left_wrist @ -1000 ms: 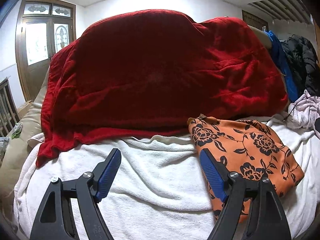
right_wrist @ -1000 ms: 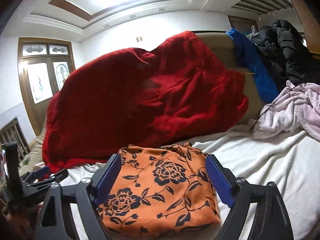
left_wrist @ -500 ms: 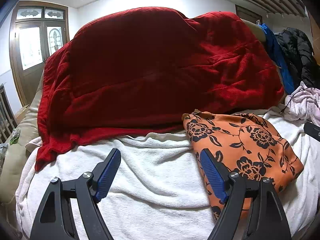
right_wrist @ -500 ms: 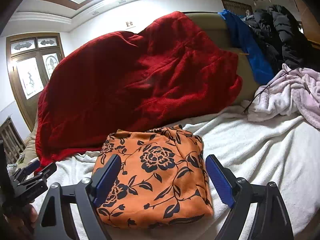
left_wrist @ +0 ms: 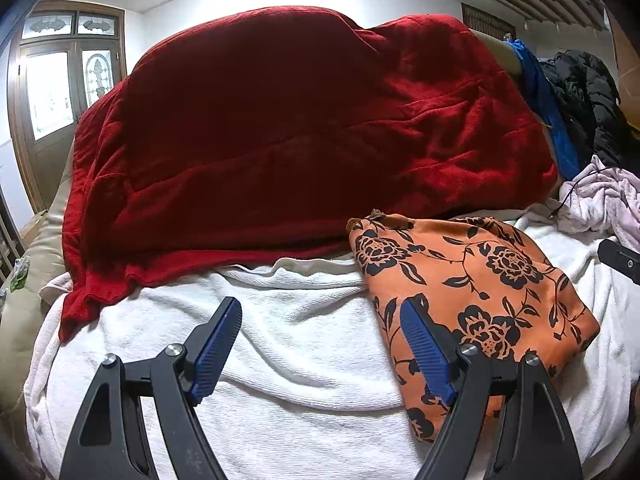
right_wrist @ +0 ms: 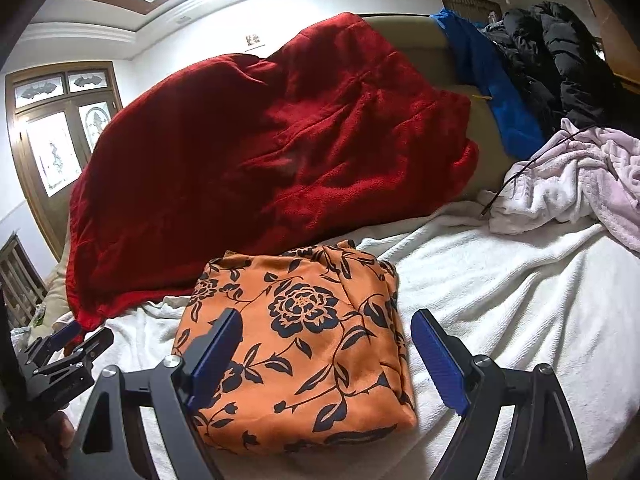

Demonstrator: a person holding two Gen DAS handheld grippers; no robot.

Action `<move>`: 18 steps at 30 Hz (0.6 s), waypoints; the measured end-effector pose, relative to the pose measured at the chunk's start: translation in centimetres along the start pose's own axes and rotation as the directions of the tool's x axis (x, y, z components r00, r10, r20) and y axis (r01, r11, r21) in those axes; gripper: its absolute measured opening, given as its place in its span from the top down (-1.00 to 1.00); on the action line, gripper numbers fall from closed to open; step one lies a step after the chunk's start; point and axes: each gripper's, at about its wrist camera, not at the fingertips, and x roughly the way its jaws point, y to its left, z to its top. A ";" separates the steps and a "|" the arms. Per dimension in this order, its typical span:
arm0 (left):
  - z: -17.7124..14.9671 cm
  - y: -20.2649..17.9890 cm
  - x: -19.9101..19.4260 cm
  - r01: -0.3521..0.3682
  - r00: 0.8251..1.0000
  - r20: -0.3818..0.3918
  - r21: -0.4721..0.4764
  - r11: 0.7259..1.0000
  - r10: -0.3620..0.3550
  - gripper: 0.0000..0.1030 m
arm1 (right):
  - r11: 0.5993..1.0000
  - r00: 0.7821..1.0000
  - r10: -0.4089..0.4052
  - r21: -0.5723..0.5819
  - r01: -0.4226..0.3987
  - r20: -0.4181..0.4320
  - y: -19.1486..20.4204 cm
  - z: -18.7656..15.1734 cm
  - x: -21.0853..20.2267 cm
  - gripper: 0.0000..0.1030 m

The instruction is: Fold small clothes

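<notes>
An orange garment with a black flower print point(left_wrist: 476, 280) lies folded into a rough square on the white towel point(left_wrist: 288, 340); it also shows in the right wrist view point(right_wrist: 304, 344). My left gripper point(left_wrist: 320, 344) is open and empty, hovering over the towel just left of the garment. My right gripper point(right_wrist: 326, 356) is open and empty, above the garment's near edge, jaws spread about as wide as the garment. The left gripper also shows at the far left of the right wrist view point(right_wrist: 68, 344).
A large red blanket point(left_wrist: 300, 136) covers the sofa back behind the towel. A pale pink garment pile point(right_wrist: 580, 184) lies at the right, with a blue cloth point(right_wrist: 492, 84) and a black jacket point(right_wrist: 560, 52) behind it. A wooden door point(left_wrist: 60, 92) stands at far left.
Both grippers have pulled back and risen slightly from the folded garment, so it sits farther ahead and lower in view. The garment has not moved. Both stay open.
</notes>
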 end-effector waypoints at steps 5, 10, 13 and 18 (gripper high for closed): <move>0.0 -0.2 0.1 0.001 1.000 -0.002 0.002 1.000 -0.001 -0.59 | 1.000 1.000 0.001 0.004 -0.001 0.000 0.0 0.0 0.0 -0.72; 0.0 -0.3 0.2 0.005 1.000 -0.009 0.004 1.000 -0.005 -0.59 | 1.000 1.000 0.000 0.005 0.000 -0.001 -0.2 0.0 0.0 -0.72; -0.1 -0.2 0.3 0.008 1.000 -0.011 0.004 1.000 -0.008 -0.59 | 1.000 1.000 -0.001 0.001 0.001 -0.003 -0.2 0.0 0.0 -0.72; -0.1 0.1 0.2 0.010 1.000 -0.012 -0.003 1.000 -0.010 -0.59 | 1.000 1.000 0.001 0.002 -0.001 -0.002 -0.1 -0.1 0.0 -0.72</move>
